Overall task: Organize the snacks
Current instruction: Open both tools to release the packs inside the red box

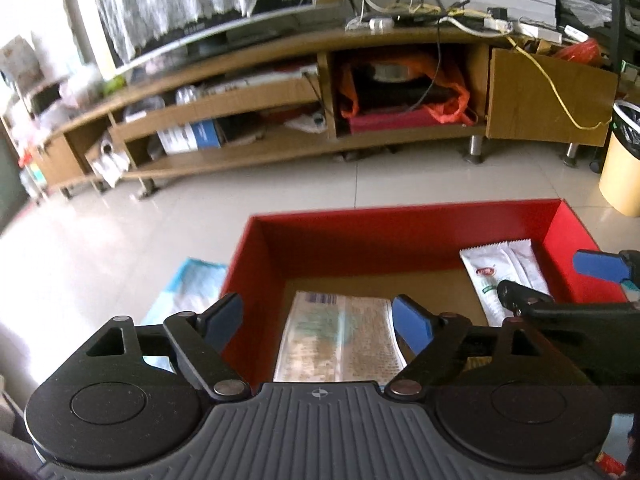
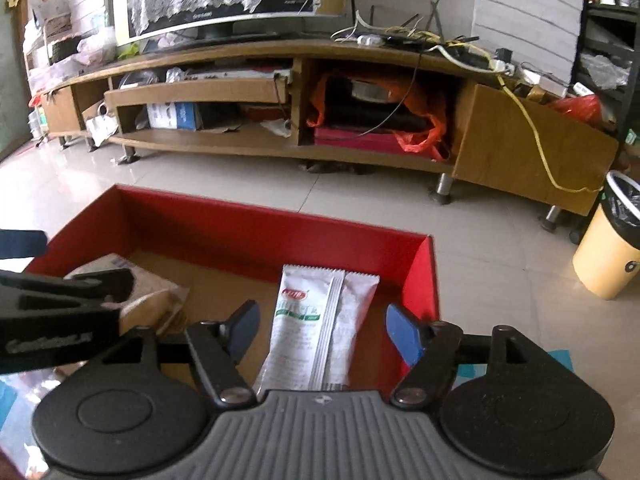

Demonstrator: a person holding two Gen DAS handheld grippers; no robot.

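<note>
Inside the red box [image 1: 400, 222], at its left side, the tan snack packet [image 1: 340, 340] is lying flat, and the left gripper [image 1: 318, 320] is hovering over it with fingers spread wide, holding nothing. It is looking light and soft, perhaps a little crinkly, though blur is hiding detail; a pinch at one long edge seems best. Further right, the white sachet [image 2: 316, 320] is resting near the right wall, thin and slippery, under the right gripper [image 2: 322, 330], also released.
</note>
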